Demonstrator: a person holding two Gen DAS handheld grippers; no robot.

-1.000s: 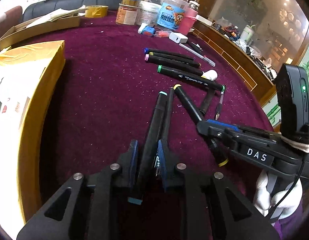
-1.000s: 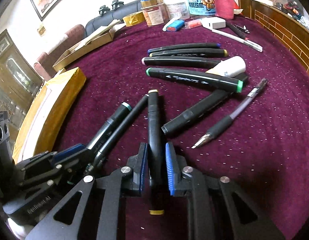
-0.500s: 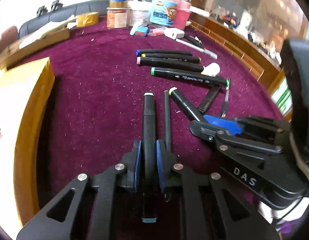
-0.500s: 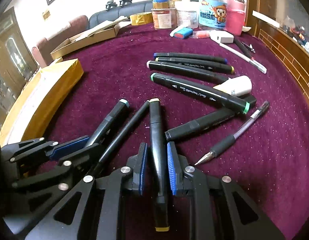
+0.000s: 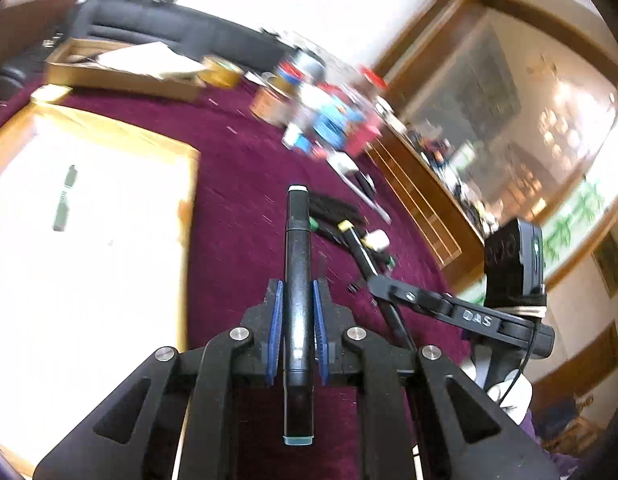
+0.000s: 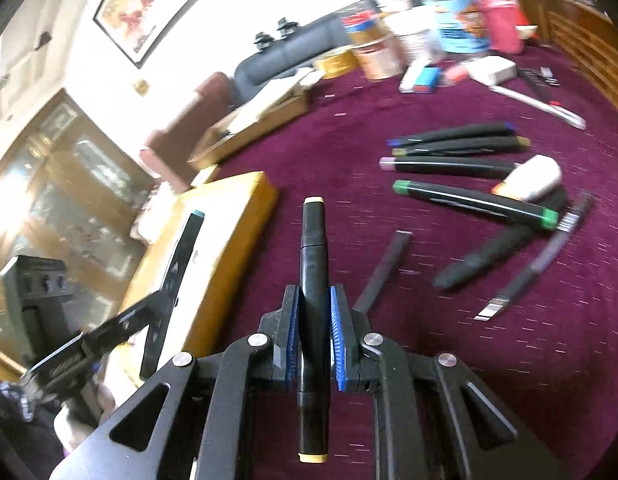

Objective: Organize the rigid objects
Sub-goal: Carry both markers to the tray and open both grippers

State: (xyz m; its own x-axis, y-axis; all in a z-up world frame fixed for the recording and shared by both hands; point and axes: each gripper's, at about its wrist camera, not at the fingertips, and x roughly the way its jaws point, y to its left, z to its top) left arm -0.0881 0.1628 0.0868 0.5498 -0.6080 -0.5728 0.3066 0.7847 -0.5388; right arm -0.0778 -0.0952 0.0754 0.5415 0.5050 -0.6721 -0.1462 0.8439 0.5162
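Gripping lengthwise, each jaws pair is shut: left gripper [image 5: 297, 336] on teal-capped marker [image 5: 297, 304], right gripper [image 6: 315, 336] on yellow-capped marker [image 6: 313, 300]; either could be pivoted or slipped short of the box [image 6: 245, 200] ahead-left.

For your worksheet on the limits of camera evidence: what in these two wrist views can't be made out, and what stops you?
- Jar labels, left wrist view: motion blur makes them unreadable.
- Inside of the yellow box, left wrist view: glare washes it out; one dark marker shows.
- Printing on the green-capped marker, right wrist view: blurred.
- Middle of the yellow-capped marker, right wrist view: covered by the right gripper pads.
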